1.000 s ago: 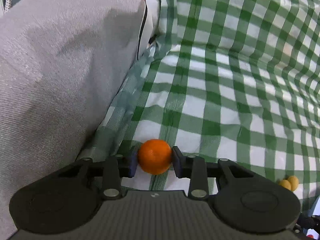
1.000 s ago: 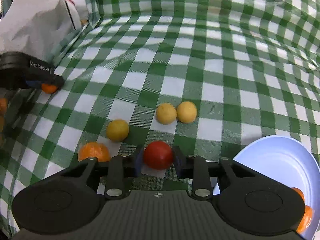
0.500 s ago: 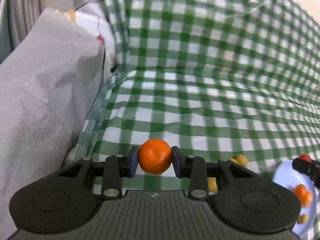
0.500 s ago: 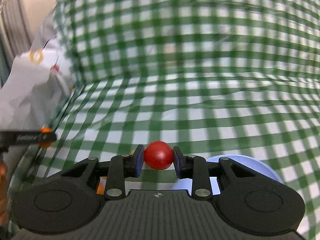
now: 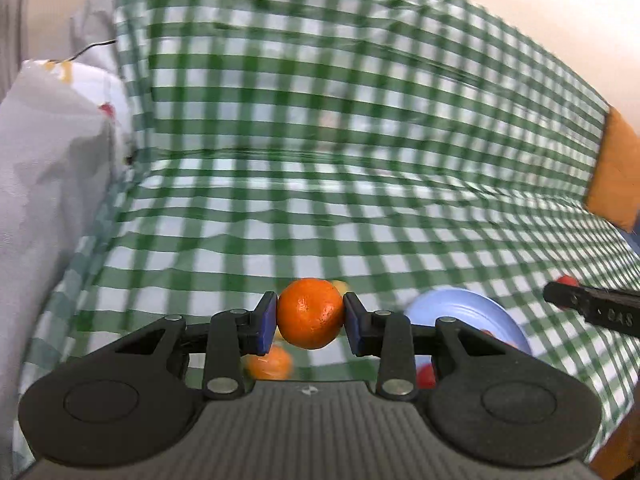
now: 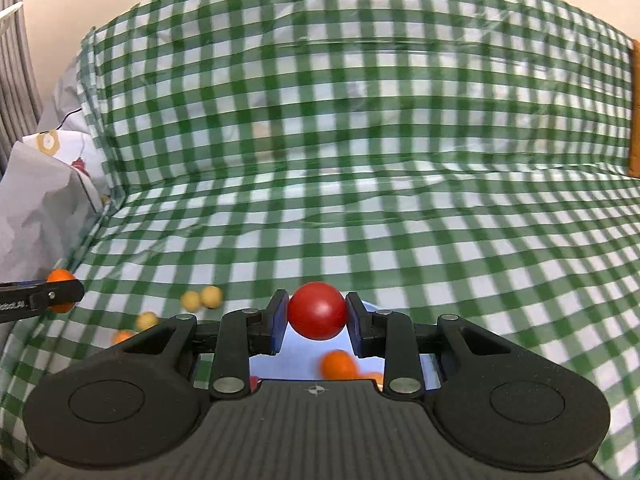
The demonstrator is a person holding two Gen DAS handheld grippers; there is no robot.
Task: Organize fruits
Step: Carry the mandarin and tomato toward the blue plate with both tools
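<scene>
My left gripper (image 5: pixel 310 316) is shut on an orange mandarin (image 5: pixel 310 313) and holds it above the green checked cloth. My right gripper (image 6: pixel 317 312) is shut on a red tomato (image 6: pixel 317 310) and holds it over the pale blue plate (image 6: pixel 296 354). An orange fruit (image 6: pixel 338 363) lies on that plate. In the left wrist view the blue plate (image 5: pixel 464 312) is at the right, and the right gripper (image 5: pixel 592 312) with the tomato is beyond it. Three yellow fruits (image 6: pixel 200 299) and an orange one (image 6: pixel 122 336) lie on the cloth at the left.
A grey and white bag (image 5: pixel 52 160) stands at the left edge. The checked cloth (image 6: pixel 360 160) rises up a backrest behind. An orange cushion (image 5: pixel 616 176) is at the far right. Another mandarin (image 5: pixel 270 364) lies below my left gripper.
Both grippers have lifted and swung right with their fruits. The right gripper has carried the tomato from the cloth to above the blue plate. The left gripper has moved away from the bag.
</scene>
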